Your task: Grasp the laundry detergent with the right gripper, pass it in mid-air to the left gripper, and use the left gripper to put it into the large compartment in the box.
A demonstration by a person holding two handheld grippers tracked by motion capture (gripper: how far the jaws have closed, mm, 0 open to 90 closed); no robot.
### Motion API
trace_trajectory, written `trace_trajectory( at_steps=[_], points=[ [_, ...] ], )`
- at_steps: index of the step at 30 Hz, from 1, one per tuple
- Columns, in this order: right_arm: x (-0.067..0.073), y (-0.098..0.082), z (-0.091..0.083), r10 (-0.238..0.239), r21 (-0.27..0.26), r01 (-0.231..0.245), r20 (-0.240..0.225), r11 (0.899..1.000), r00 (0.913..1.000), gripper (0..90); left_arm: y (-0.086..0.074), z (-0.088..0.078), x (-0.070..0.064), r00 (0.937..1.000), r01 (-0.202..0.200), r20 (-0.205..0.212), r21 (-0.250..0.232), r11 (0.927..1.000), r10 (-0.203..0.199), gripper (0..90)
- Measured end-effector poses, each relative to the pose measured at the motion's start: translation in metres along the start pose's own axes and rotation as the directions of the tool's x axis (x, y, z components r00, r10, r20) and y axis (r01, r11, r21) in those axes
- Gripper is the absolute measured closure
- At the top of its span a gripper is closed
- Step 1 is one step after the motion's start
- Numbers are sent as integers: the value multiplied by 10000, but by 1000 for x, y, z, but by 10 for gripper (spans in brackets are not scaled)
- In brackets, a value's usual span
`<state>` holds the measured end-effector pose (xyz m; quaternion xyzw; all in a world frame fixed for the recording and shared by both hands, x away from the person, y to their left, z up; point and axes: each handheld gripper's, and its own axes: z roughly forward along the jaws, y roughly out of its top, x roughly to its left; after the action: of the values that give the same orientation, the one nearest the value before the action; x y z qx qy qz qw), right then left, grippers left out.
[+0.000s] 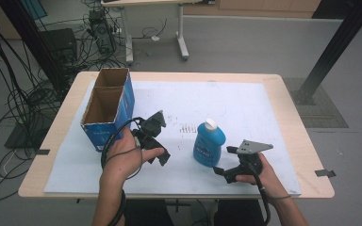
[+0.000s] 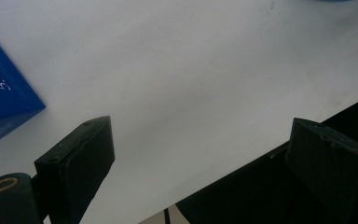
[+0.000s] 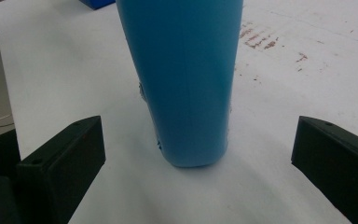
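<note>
A blue bottle (image 1: 209, 143) with a white cap stands upright on the white mat (image 1: 245, 103), right of centre. My right gripper (image 1: 225, 161) sits just right of and in front of it, open. In the right gripper view the bottle (image 3: 186, 79) stands between the spread jaws of that gripper (image 3: 200, 126), slightly ahead of them and touching neither. My left gripper (image 1: 156, 149) is held over the mat left of the bottle, near an open-topped blue cardboard box (image 1: 108, 106). In its own view the left gripper (image 2: 200, 126) is open over bare mat, with a box corner (image 2: 0, 88) at the left.
The mat covers most of a wooden table (image 1: 292, 117). Faint reddish marks (image 1: 186, 128) lie on the mat behind the bottle. Cables and equipment (image 1: 75, 42) crowd the floor at the back left; a black post (image 1: 334, 47) stands at the right.
</note>
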<state>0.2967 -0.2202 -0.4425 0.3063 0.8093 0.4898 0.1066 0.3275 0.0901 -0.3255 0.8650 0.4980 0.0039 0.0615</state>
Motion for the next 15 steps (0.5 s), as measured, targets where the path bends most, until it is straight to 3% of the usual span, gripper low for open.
trace_trajectory(
  at_steps=[15],
  points=[
    [-1, 1, 17, 204, -362, -199, 146, 9991, 9997, 27, -2, 1, 1, 10000, 3, -2, 66, 10000, -3, 81]
  ],
)
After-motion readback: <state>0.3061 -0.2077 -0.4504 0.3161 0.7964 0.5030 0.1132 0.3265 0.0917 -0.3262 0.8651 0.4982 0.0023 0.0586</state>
